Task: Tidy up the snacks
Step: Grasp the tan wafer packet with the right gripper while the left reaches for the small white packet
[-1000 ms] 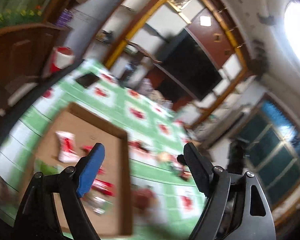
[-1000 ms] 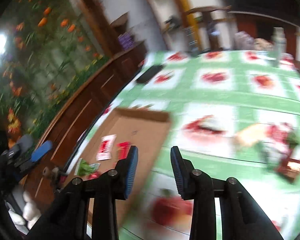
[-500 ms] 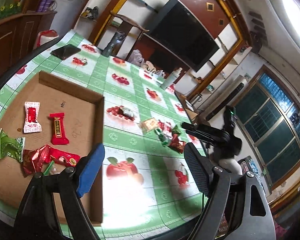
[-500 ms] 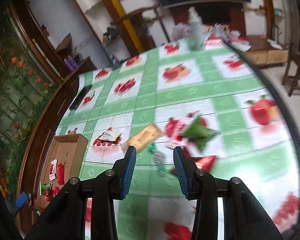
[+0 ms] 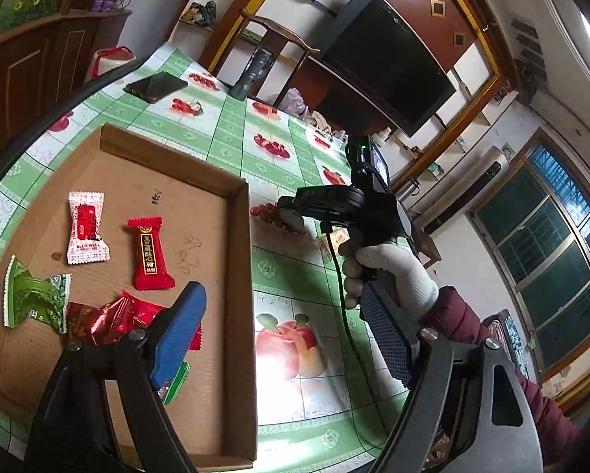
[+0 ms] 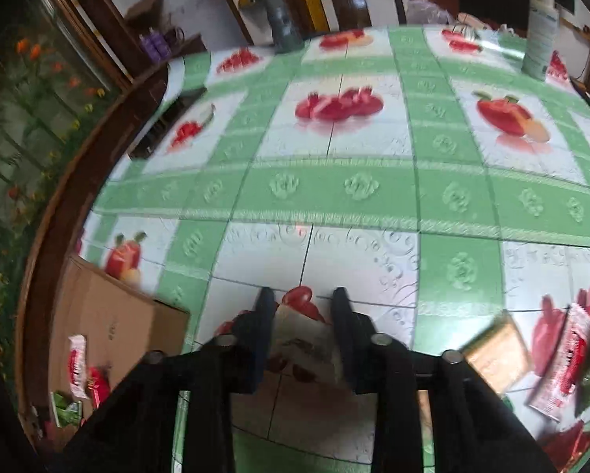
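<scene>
Right gripper (image 6: 301,335) is down on the tablecloth (image 6: 358,189), jaws clamped on a pale snack packet (image 6: 303,335) just beside the box (image 5: 240,276). Left gripper (image 5: 283,339) hangs spread wide over the box, gripping nothing.

**Right wrist view: table with snacks**

Right gripper (image 6: 301,317): jaws closed on a pale snack packet (image 6: 303,335) lying on the tablecloth (image 6: 334,197), green-and-white checks with fruit prints. Cardboard tray (image 6: 110,315), lower left: white-and-red packet (image 6: 75,366), red packet (image 6: 98,388), green packet (image 6: 66,412) inside. Loose snacks, lower right: tan packet (image 6: 496,354), white-and-red packet (image 6: 566,358), others blurred. Far edge: white bottle (image 6: 539,39), grey-green bottle (image 6: 279,19). Dark flat item (image 6: 169,122), left edge.
</scene>
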The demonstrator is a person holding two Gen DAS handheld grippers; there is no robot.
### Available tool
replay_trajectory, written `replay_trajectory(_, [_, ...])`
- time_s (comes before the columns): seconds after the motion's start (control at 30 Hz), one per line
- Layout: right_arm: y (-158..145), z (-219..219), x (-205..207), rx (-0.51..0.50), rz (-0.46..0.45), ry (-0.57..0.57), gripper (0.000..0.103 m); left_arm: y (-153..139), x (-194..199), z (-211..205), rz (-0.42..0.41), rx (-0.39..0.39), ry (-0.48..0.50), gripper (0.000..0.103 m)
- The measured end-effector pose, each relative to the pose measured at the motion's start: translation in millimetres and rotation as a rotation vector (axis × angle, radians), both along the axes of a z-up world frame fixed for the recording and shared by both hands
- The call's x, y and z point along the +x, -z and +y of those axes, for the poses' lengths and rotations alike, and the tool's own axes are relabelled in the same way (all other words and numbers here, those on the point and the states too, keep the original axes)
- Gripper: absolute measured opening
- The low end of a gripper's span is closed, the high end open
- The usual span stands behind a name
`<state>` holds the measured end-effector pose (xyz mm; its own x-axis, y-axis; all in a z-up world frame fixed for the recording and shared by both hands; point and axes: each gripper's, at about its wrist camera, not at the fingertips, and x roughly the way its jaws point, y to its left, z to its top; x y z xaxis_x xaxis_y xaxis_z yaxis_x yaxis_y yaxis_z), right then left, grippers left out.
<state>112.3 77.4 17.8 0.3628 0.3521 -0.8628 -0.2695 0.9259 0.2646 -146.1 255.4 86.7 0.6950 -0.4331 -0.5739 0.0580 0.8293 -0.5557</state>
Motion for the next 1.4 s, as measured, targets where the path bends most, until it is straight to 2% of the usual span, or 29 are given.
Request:
replay_trajectory(0.07, [0.2,1.2,-8.2,0.008,0.006,-0.036,0.02,1.8,0.7,0.3,0.003,-0.001,0.005,0.081])
replay_trajectory(0.23, [-3.3,-12.7,-46.7,0.082,0.112,-0.187,0.02,8.8,5.3,0.1,0.016,-0.018,0.025,0.081])
replay_trajectory(0.3, [-19.4,-40.7,-54.1,0.169,0.095,-0.148,0.021,10.9,6.3,-1.2,0.02,-0.022,0.032,0.081])
replay_trajectory(0.37, [-33.4,-75.9,-49.9,0.207,0.051,-0.03,0.026,11.5,7.7,-4.7,0.024,-0.023,0.042,0.081])
replay_trajectory(0.4, [-38.5,-91.3,-46.4,0.185,0.018,0.03,0.034,11.4,7.6,-7.4,0.024,-0.022,0.049,0.081])
replay_trajectory(0.47, [-40.8,-107.6,-40.9,0.106,-0.018,0.091,0.036,10.5,6.8,-13.4,0.021,-0.011,0.066,0.081])
replay_trajectory(0.63, [-23.8,-103.9,-31.4,-0.031,-0.023,0.103,0.041,7.6,4.8,-29.3,0.017,0.054,0.1,0.081])
replay_trajectory(0.73, [-9.5,-104.5,-23.5,-0.008,0.035,0.16,0.043,6.4,3.9,-35.0,0.016,0.084,0.11,0.081])
replay_trajectory(0.8, [-10.6,-101.9,-22.4,-0.013,0.016,0.18,0.05,7.1,4.8,-37.2,0.02,0.083,0.116,0.081])
replay_trajectory(0.93, [-10.8,-91.8,-18.8,-0.021,0.012,0.187,0.057,8.7,6.8,-42.3,0.024,0.082,0.122,0.081])
replay_trajectory(1.17, [-4.1,-63.2,-28.9,-0.181,-0.063,0.157,0.064,9.1,5.5,-48.0,0.026,0.119,0.13,0.081])
replay_trajectory(1.27, [3.0,-69.5,-30.6,-0.167,-0.029,0.189,0.063,9.0,4.3,-49.6,0.025,0.123,0.132,0.081])
replay_trajectory(1.33, [3.3,-73.0,-35.8,-0.154,-0.059,0.191,0.059,9.0,4.2,-51.7,0.028,0.129,0.133,0.081])
replay_trajectory(1.37, [3.8,-71.6,-39.1,-0.16,-0.073,0.165,0.053,9.0,4.4,-53.0,0.029,0.132,0.134,0.081])
replay_trajectory(1.4, [3.2,-70.6,-42.0,-0.163,-0.088,0.144,0.035,8.5,4.7,-54.7,0.029,0.135,0.136,0.081])
